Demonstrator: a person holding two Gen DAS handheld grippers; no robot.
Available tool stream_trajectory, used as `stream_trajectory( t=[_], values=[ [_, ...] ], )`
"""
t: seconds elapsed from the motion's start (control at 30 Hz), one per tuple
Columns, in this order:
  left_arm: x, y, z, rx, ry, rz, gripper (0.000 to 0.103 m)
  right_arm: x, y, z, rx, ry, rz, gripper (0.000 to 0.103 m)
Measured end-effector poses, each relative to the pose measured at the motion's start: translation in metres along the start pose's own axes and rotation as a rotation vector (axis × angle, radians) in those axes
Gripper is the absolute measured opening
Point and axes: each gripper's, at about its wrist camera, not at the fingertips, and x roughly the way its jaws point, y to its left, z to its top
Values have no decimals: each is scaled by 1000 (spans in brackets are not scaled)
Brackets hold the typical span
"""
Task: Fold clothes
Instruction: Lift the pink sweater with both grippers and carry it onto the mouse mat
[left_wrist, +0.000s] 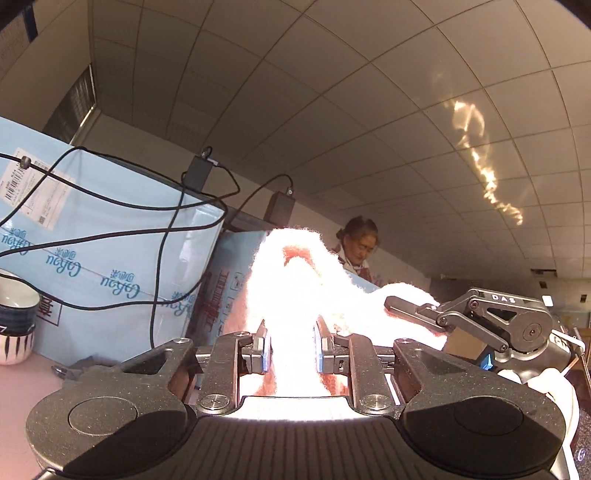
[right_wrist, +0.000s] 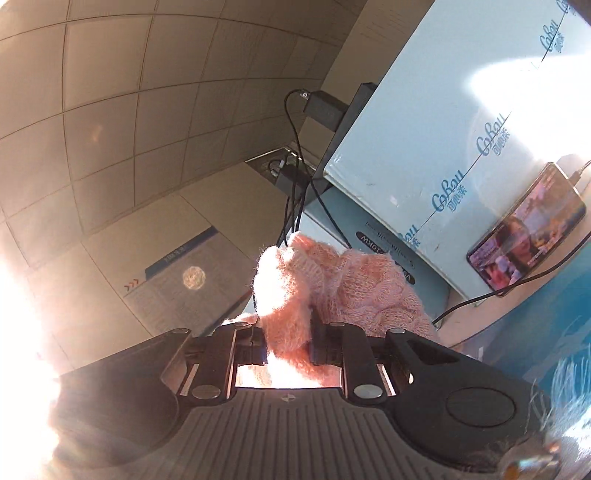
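Left gripper: jaws are closing on a bunch of the pink knit sweater, cloth filling the narrow gap between the blue-edged pads. The tool is tilting upward, so ceiling tiles are filling the top of its view. The sweater is rising out of the jaws as a lump, then trailing rightward to the right gripper, whose finger is lying across the fabric. Glare is washing most of the cloth to white here; knit texture cannot be read.

Right gripper: jaws are likewise pinching a fold of the sweater, nearly shut with fabric wedged between the pads. This tool is pointing up and rolled sideways, so the room is appearing slanted. The garment is bulging beyond the fingers and spreading to the right, cable pattern showing; its long axis is running roughly between the two grippers. The sweater is being held in the air, with the lower part hidden behind both gripper bodies.

Outward: light blue cartons with black cables draped over them are standing at far left. A phone with a lit screen is leaning against a carton. Stacked bowls are cut off by the left edge. A woman is partly hidden behind the cloth. Strong sunlight is blowing out the left side of the right wrist view.
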Motion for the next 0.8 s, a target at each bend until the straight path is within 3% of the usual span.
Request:
stream_trajectory(
  t=[0.13, 0.3, 0.5, 0.6, 0.67, 0.7, 0.77, 0.8],
  values=[
    [9, -8, -7, 46, 82, -8, 19, -37, -15, 9, 11, -89, -52, 16],
    [24, -13, -16, 86, 245, 9, 19, -91, -42, 9, 71, -197, -167, 16],
    [39, -25, -29, 205, 392, 112, 24, -126, -69, 10, 96, -200, -332, 16],
    [42, -29, -33, 252, 422, 160, 42, -132, -83, 8, 122, -160, -386, 16],
    [41, -33, -34, 297, 422, 192, 71, -134, -91, 5, 144, -137, -417, 17],
    [41, -36, -35, 327, 420, 210, 77, -134, -95, 4, 165, -131, -423, 20],
    [47, -45, -39, 420, 422, 243, 88, -137, -102, 2, 215, -131, -417, 30],
    [51, -52, -41, 487, 427, 253, 88, -139, -105, 1, 245, -132, -409, 47]
  ],
)
